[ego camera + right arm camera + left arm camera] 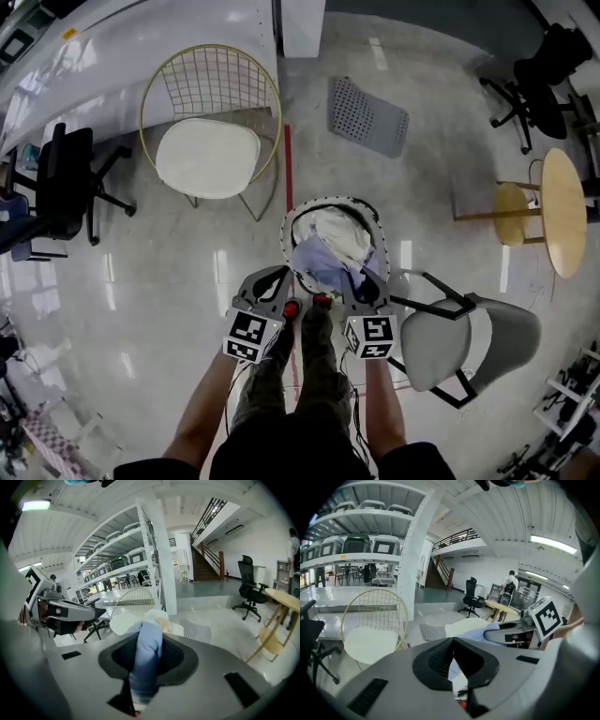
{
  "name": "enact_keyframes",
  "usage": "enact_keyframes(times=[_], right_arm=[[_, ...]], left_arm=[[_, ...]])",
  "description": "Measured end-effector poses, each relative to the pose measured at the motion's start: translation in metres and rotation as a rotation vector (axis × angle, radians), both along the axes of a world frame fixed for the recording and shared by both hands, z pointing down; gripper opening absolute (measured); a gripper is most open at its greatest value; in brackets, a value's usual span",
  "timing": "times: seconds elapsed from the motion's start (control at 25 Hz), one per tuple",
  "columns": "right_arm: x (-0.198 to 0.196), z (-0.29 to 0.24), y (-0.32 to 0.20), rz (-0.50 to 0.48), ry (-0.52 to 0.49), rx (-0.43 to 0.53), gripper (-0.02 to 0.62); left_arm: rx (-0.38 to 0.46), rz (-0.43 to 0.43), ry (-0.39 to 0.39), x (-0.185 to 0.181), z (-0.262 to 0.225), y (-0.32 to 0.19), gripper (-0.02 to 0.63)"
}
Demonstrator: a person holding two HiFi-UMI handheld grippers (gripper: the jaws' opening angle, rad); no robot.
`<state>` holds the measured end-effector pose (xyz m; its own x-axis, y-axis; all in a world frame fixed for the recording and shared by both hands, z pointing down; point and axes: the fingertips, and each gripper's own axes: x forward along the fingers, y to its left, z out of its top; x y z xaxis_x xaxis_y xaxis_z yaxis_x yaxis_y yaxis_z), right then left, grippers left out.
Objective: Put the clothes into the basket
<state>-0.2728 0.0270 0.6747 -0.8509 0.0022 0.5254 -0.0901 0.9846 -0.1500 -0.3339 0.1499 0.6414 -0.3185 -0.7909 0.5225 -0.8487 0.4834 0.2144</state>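
A round basket (323, 202) with a black-and-white rim stands on the floor just ahead of the person's feet. Inside lie a cream garment (339, 232) and, on the near side, a light blue garment (323, 262). My left gripper (284, 279) sits at the basket's near left rim and my right gripper (363, 279) at its near right rim. In the right gripper view the right gripper (145, 641) is shut on a thick fold of blue garment (146, 660). In the left gripper view the left gripper (453, 644) pinches a thin pale strip of the same cloth (454, 670).
A gold wire chair (208, 155) with a white cushion stands behind the basket on the left, and a grey perforated mat (367, 115) lies behind on the right. A grey chair (459, 337) stands close on the right. A black office chair (66, 183) is far left, a round wooden table (562, 211) far right.
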Motion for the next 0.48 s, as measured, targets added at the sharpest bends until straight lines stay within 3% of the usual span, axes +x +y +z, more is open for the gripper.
enact_keyframes(times=[0.48], right_arm=[[-0.002, 0.139, -0.002, -0.097, 0.172, -0.09, 0.12]], left_arm=[[-0.091, -0.046, 0.173, 0.013, 0.111, -0.001, 0.006]])
